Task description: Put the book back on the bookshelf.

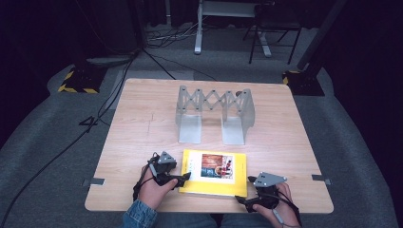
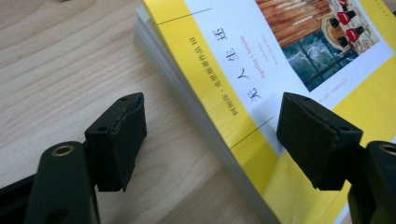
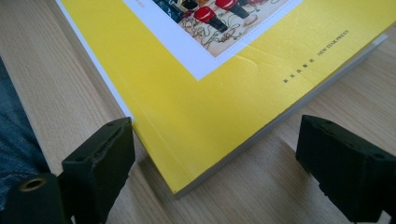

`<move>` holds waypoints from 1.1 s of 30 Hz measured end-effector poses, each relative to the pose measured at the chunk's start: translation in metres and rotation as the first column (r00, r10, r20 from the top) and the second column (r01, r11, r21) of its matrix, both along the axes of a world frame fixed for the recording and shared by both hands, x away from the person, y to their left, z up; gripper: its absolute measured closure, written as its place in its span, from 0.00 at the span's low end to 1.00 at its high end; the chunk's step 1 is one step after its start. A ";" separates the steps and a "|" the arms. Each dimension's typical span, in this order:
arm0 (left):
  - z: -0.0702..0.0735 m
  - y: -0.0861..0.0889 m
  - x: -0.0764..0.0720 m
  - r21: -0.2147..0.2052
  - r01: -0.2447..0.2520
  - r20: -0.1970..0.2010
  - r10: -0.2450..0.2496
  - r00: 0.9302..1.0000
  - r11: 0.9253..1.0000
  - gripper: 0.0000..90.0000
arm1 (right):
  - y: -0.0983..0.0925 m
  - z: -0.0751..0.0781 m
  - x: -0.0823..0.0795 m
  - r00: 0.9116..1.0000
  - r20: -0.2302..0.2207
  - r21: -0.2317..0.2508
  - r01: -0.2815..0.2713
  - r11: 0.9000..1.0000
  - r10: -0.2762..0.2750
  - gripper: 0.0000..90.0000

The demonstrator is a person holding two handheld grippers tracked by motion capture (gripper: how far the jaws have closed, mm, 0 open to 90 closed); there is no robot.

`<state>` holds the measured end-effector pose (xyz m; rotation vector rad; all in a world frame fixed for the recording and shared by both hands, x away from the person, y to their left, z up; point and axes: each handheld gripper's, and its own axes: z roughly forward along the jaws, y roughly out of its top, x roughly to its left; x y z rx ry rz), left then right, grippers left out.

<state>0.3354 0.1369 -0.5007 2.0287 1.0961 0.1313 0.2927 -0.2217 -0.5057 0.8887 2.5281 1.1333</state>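
Note:
A yellow book [image 1: 215,173] with a white panel and a picture on its cover lies flat near the front edge of the wooden table [image 1: 142,133]. My left gripper [image 1: 185,176] sits at the book's left side, open. In the left gripper view the book [image 2: 280,70] has its page edge between the jaws of my left gripper [image 2: 210,112], one over bare wood and one over the cover, neither pressing. My right gripper [image 1: 240,199] is open at the book's near right corner. That corner of the book [image 3: 210,107] lies between the spread jaws of my right gripper [image 3: 215,135], untouched.
A grey metal expanding book rack [image 1: 214,111] stands beyond the book at mid-table. The table's front edge runs just below both hands. Cables [image 1: 119,90] and stand bases [image 1: 78,80] lie on the grey floor around the table.

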 end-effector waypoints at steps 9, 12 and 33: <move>-0.003 -0.006 0.006 -0.044 0.029 0.014 -0.028 1.000 0.999 0.33 | 0.004 -0.001 -0.001 1.000 0.017 -0.015 -0.005 1.000 0.005 0.11; -0.003 -0.008 0.006 -0.042 0.034 0.014 -0.033 0.999 0.999 0.33 | 0.004 -0.002 -0.001 1.000 0.018 -0.014 -0.004 1.000 0.005 0.11; -0.002 -0.006 0.007 -0.044 0.005 0.003 -0.005 1.000 0.999 0.37 | 0.004 -0.003 -0.002 0.999 0.037 -0.011 -0.004 1.000 0.004 0.11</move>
